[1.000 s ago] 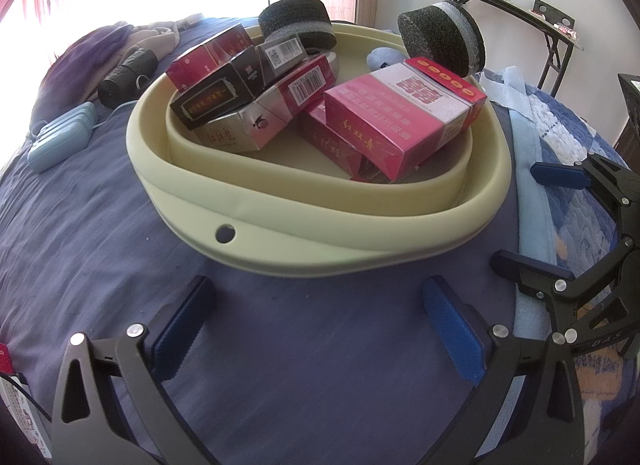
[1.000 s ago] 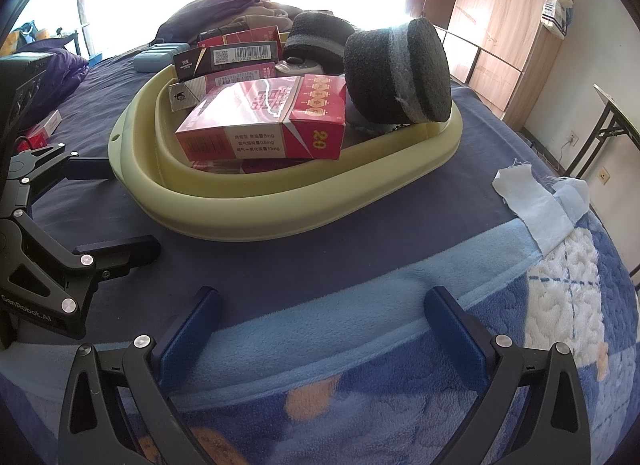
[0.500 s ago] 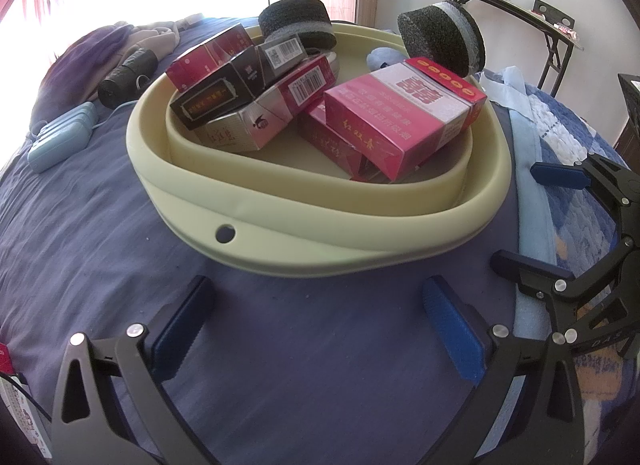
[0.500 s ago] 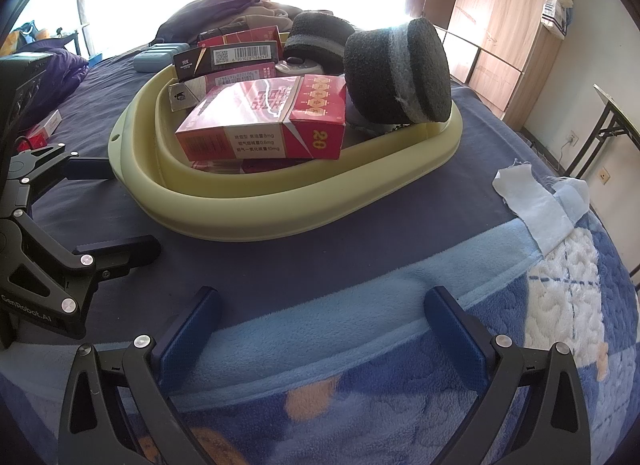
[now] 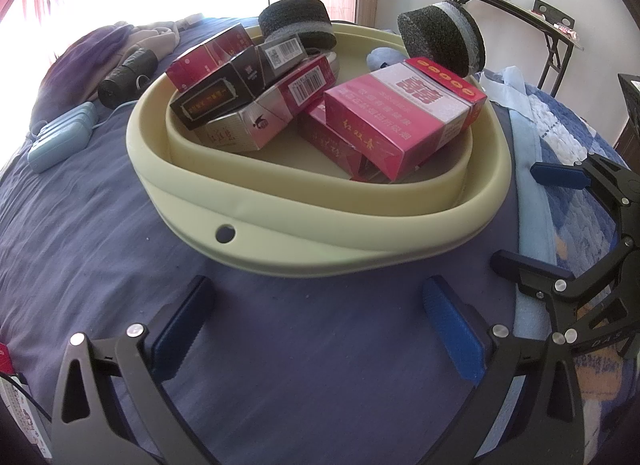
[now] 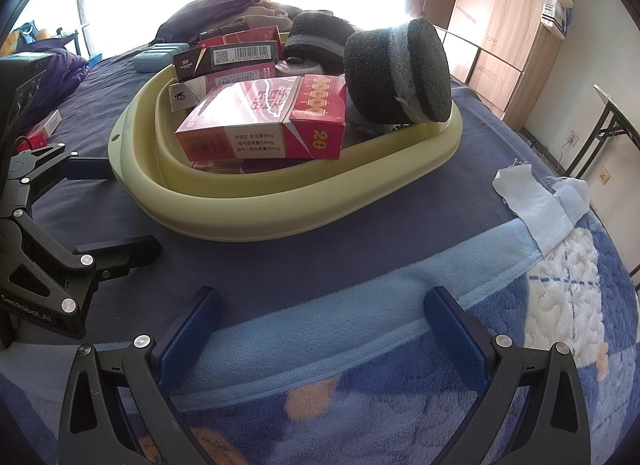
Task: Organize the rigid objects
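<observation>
A pale yellow-green basin sits on the bed and holds several cartons: a big red one, a black one, a silver-red one. Two black foam rolls rest at its far rim, one at the right and one at the back. My left gripper is open and empty, just in front of the basin. My right gripper is open and empty over the blue blanket, to the basin's right; it also shows in the left wrist view. The basin and red carton show in the right wrist view.
A light blue case and a dark rolled item lie left of the basin beside purple clothing. A white cloth strip lies on the blanket. A small red box lies at the left. A folding table and wardrobe stand beyond.
</observation>
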